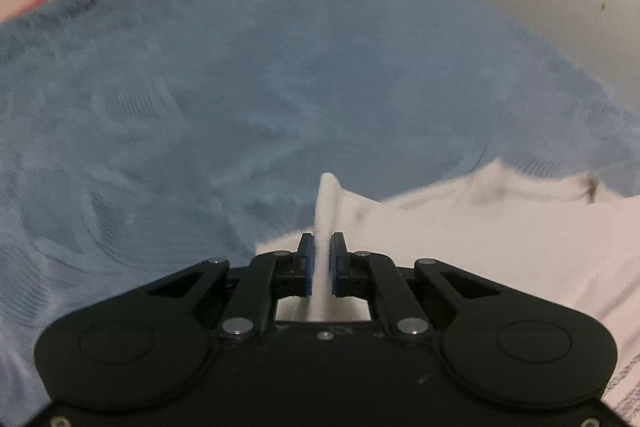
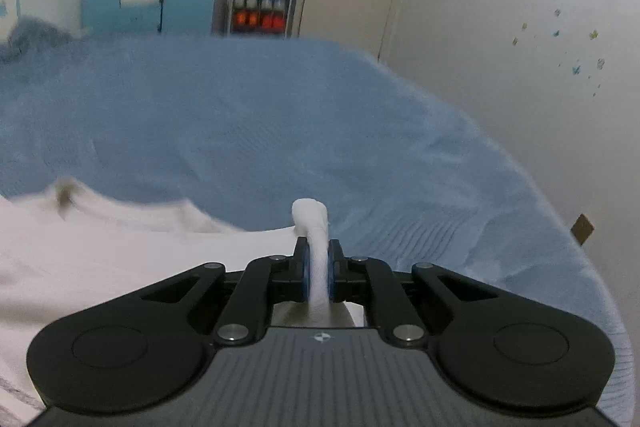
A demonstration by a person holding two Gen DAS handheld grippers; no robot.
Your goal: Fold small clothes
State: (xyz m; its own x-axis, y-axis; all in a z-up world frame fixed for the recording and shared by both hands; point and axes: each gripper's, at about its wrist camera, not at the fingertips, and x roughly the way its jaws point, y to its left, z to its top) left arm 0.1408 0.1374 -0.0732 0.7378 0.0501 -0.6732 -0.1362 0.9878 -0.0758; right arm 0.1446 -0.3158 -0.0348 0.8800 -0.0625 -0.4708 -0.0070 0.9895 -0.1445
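Closest on the left wrist view, my left tongs (image 1: 321,259) are pinched on a raised fold of the white garment (image 1: 500,247), which spreads rightward over the blue bedspread (image 1: 280,87). On the right wrist view, my right tongs (image 2: 319,267) are clamped on a bunched roll of the white garment (image 2: 120,255), lying leftward on the blue bedspread (image 2: 280,127).

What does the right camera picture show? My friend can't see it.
The right gripper pinches a bunched bit of a white garment over a blue blanket. White walls stand behind.
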